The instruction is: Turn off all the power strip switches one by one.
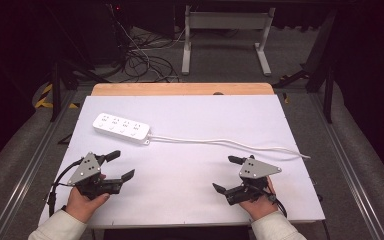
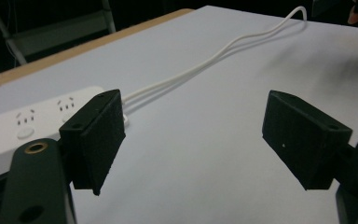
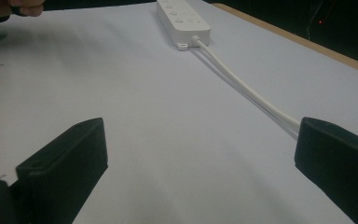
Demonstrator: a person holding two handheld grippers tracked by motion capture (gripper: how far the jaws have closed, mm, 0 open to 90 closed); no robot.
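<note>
From the high view, both grippers sit near the front edge of the white table [image 1: 190,115], one in each hand. The left gripper [image 1: 120,165] has its jaws spread wide with nothing between them, pointing toward the right side of the table. The right gripper [image 1: 228,173] is the same deal, jaws wide apart and empty, pointing left. The power strip [image 1: 121,128] lies in the far left part of the table, well apart from both grippers. Its long axis runs left to right, tilted a bit so the right end sits nearer. Its cord [image 1: 230,143] leaves that right end and snakes off to the right edge of the table. There are four socket groups on top, but any printing is too small to read.

Left gripper view: the jaws stand far apart over bare table, touching nothing. The strip [image 2: 23,126] sits just behind the left jaw, and the cord [image 2: 205,63] runs off to the far right.

Right gripper view: the jaws again gape wide with nothing in them. The strip [image 3: 182,18] lies far ahead, end-on, with the cord [image 3: 242,86] coming back toward the right jaw. No readable brand or labels anywhere.
</note>
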